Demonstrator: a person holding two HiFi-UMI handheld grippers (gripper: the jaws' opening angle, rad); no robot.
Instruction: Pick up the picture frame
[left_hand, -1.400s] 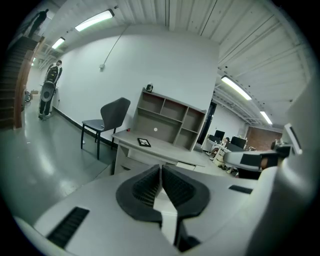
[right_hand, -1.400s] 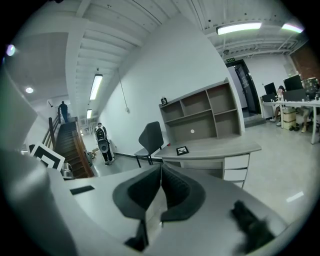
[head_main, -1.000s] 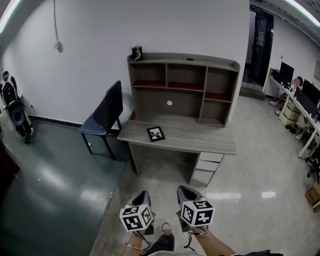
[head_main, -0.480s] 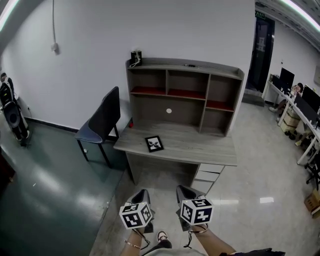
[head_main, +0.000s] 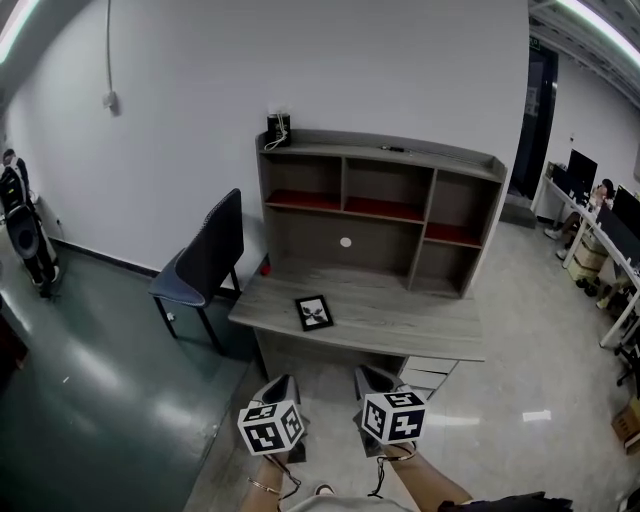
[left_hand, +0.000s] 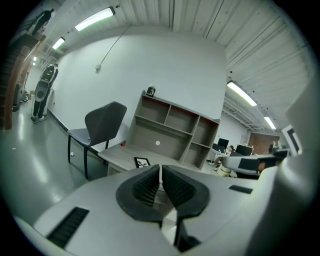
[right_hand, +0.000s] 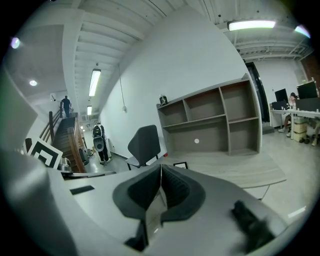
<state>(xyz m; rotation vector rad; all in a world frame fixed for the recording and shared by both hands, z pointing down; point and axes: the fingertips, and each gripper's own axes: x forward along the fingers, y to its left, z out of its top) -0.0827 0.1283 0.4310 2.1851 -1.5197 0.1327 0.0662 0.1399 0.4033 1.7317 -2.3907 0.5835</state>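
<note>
Lying flat on the grey wooden desk (head_main: 410, 322), the small black-bordered picture frame (head_main: 314, 312) sits toward seven o'clock of the desktop, near the front edge. It is at about twelve o'clock from both tools and well apart from them. The left gripper (head_main: 282, 384) and the right gripper (head_main: 371, 379) hang side by side low in the head view. Each has its jaws pressed together with nothing between them.

I would judge the frame light and stiff, but thin and probably glazed, so fragile at the face and slick on the desk. Because it lies flat, the jaws have little to bite on. The sound hold looks to be across one border rail, perhaps at the edge nearest the desk front, with the other tool steadying the opposite side so it does not skate away.

From above, the head view gives the frame's square outline, its pale picture and the dark chair (head_main: 207, 258) at nine o'clock of the desk. Both gripper views reduce the frame to a low sliver just above the closed jaws. Only the right gripper view takes in a staircase (right_hand: 60, 137) at nine o'clock, while only the left gripper view catches the other tool at three o'clock.
</note>
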